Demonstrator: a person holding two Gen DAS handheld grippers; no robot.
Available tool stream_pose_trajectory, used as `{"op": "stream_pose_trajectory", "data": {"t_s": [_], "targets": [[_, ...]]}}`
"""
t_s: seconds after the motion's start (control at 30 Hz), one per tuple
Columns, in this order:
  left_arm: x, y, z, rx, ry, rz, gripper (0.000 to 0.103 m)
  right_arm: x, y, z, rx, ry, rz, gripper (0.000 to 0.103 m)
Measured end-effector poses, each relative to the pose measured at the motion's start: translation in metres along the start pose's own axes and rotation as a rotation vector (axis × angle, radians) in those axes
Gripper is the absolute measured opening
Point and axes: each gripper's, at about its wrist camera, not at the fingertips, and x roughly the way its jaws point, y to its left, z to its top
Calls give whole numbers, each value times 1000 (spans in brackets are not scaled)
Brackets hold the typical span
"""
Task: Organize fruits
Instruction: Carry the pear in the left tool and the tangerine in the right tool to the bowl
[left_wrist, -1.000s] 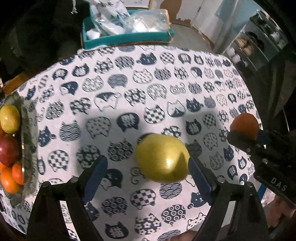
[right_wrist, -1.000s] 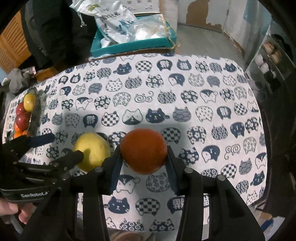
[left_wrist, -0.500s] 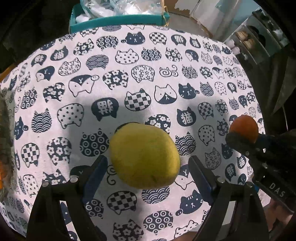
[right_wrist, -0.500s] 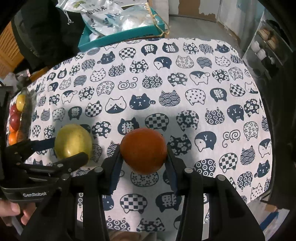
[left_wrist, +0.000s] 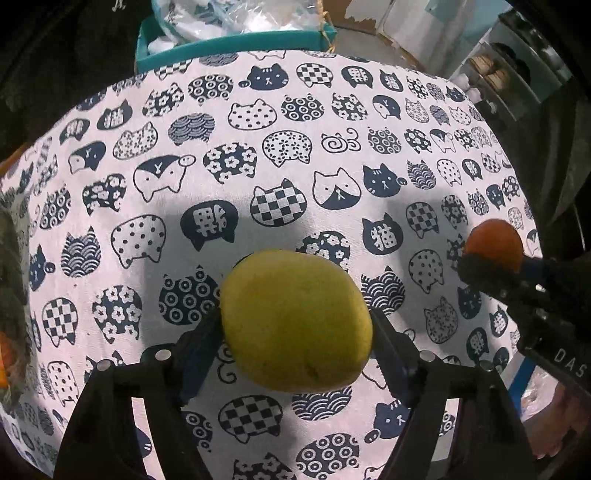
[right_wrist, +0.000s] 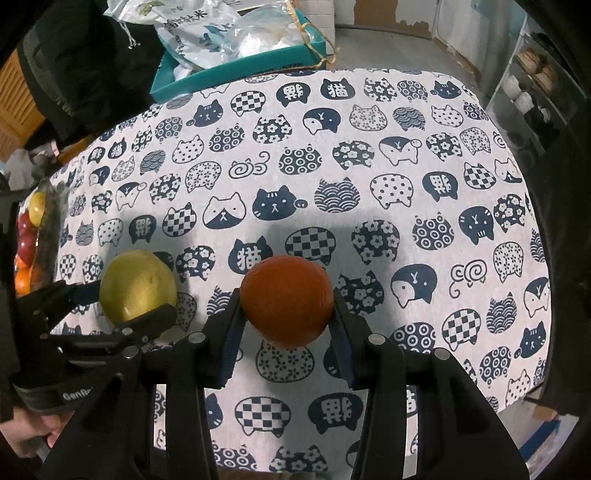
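A yellow lemon-like fruit (left_wrist: 291, 306) sits on the cat-print tablecloth (left_wrist: 280, 147). My left gripper (left_wrist: 295, 319) points down at it, jaws closing, and both blue pads touch its sides. The right wrist view shows the same fruit (right_wrist: 136, 286) inside the left gripper (right_wrist: 129, 301) at lower left. An orange (right_wrist: 288, 299) is clamped between the pads of my right gripper (right_wrist: 288, 308), just above the cloth. That orange (left_wrist: 493, 240) also shows at the right edge of the left wrist view.
A glass bowl (right_wrist: 50, 225) with yellow, red and orange fruits stands at the table's left edge. A teal tray (right_wrist: 236, 70) of plastic bags lies beyond the far edge. Shelves (right_wrist: 532, 85) stand at the right. A hand (right_wrist: 26, 439) holds the left gripper.
The left jaws have drawn in from wide apart onto the yellow fruit. Both grippers have sunk nearer the cloth. The fruit bowl has slid out of the left wrist view.
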Motion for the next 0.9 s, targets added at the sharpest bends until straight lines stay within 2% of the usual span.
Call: {"op": "stream_pose_trajectory", "data": {"t_s": [0.4, 0.9], "targets": [[-37, 9, 0, 35, -102, 48, 79, -12, 10, 7, -30, -49, -13, 43], [-106, 34, 0, -5, -257, 77, 79, -60, 40, 19, -89, -169, -17, 43]]}}
